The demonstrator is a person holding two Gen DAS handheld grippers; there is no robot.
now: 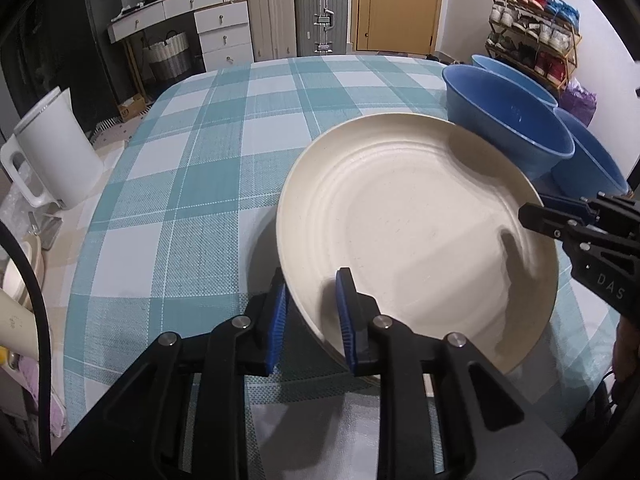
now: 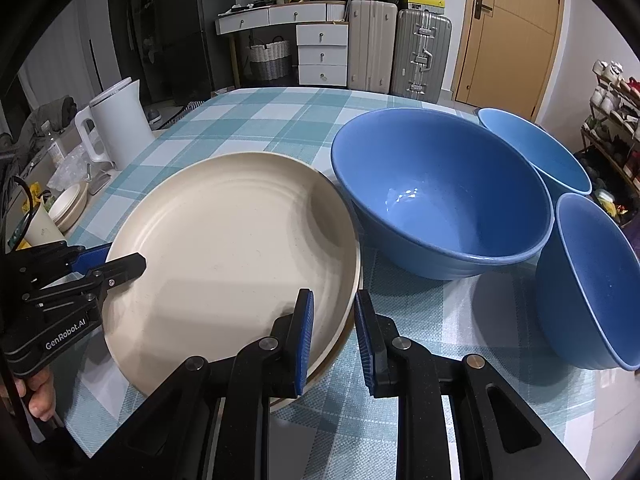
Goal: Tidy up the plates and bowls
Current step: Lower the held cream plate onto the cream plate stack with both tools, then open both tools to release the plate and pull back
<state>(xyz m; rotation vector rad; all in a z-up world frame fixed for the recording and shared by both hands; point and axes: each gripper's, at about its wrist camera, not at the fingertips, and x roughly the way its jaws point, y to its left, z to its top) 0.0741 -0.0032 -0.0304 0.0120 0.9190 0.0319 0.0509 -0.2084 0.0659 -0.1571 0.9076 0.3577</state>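
Observation:
A cream plate (image 1: 416, 220) (image 2: 236, 248) lies on the checked tablecloth, and a second cream rim shows just under it in the right wrist view. My left gripper (image 1: 312, 316) straddles the plate's left rim, jaws open with a gap to the rim. My right gripper (image 2: 334, 336) straddles the right rim, jaws open, one pad inside and one outside. Each gripper shows in the other's view, the right one (image 1: 560, 216) and the left one (image 2: 108, 260). Three blue bowls stand to the right: a large one (image 2: 440, 204) (image 1: 508, 128), and two more (image 2: 536, 148) (image 2: 592, 280).
A white kettle (image 2: 116, 120) (image 1: 52, 152) stands at the table's left edge. More cream dishes (image 2: 72, 204) and a cup (image 2: 42, 224) sit on a side surface left of the table. Suitcases, drawers and a shoe rack stand beyond the table.

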